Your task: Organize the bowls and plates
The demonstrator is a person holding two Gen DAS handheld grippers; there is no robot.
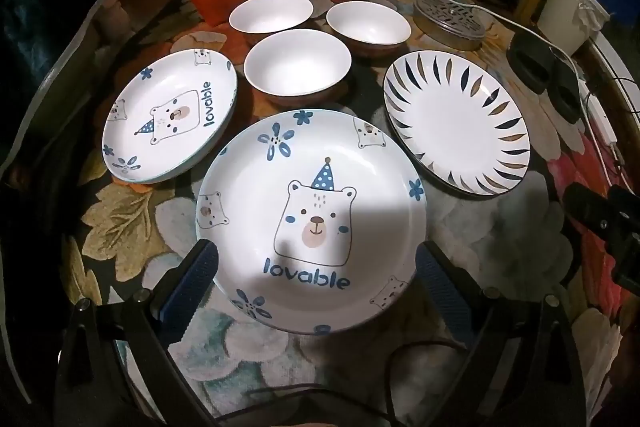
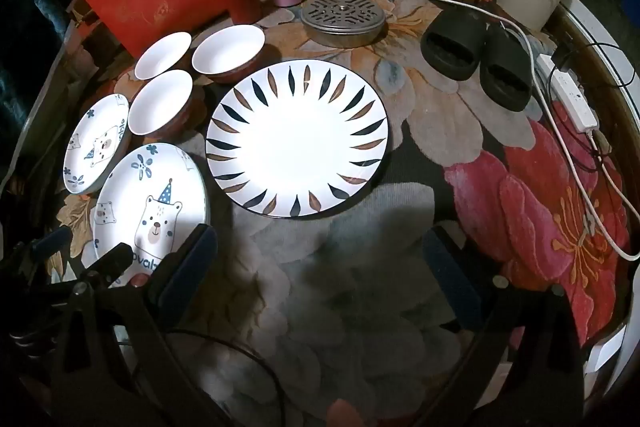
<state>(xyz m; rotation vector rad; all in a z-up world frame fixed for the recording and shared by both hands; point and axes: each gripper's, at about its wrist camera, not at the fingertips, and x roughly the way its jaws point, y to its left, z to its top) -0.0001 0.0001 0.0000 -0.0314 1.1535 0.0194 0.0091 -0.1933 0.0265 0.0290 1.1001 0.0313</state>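
Both claws are released: the left claw (image 1: 316, 259) straddles the near bear plate (image 1: 312, 223); grip its rim squarely, then lift it level.

Dim, plate glare, fisheye-warped edges.

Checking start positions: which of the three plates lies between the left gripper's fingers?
The nearer bear plate, with "lovable" upright; the other bear plate and the leaf-rimmed plate lie farther off.

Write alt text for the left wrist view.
The open left gripper hovers over a bear plate on a floral table. Behind it sit a second bear plate, a leaf-patterned plate and three white bowls.
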